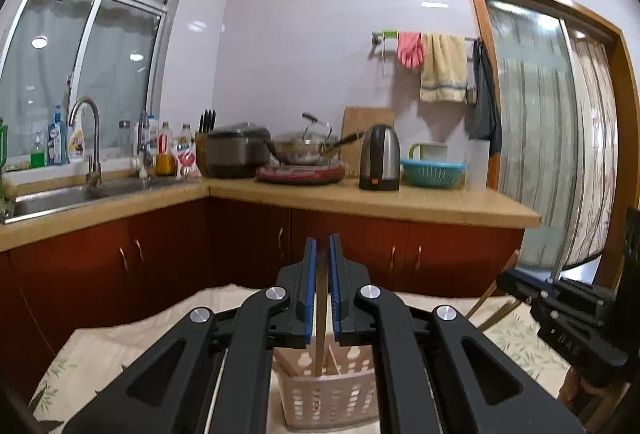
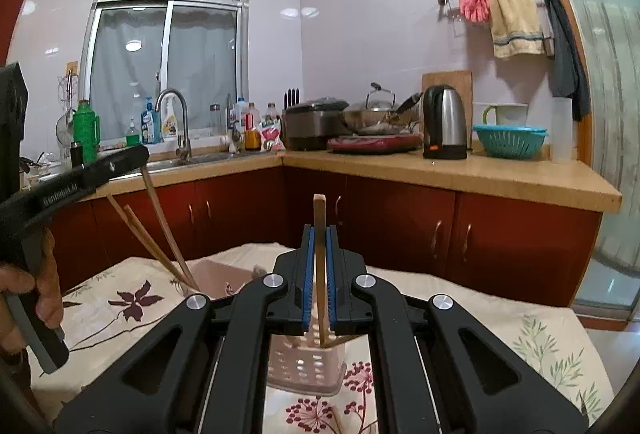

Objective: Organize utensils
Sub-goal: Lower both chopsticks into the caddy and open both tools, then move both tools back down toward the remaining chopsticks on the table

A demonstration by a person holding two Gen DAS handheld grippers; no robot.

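Wooden chopsticks (image 2: 320, 258): four; baskets (image 2: 308, 366): two

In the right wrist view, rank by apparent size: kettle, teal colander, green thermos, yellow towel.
1. Yellow towel
2. Teal colander and kettle, too alike to rank
3. Green thermos

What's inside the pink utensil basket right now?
Pink utensil basket holds the lower end of the chopstick gripped by the left gripper. Its bottom is hidden behind the perforated walls.

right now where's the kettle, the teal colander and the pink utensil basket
kettle (image 2: 446, 121), right wrist view, steel body
teal colander (image 2: 510, 141), right wrist view, outer wall
pink utensil basket (image 1: 332, 400), left wrist view, front perforated wall
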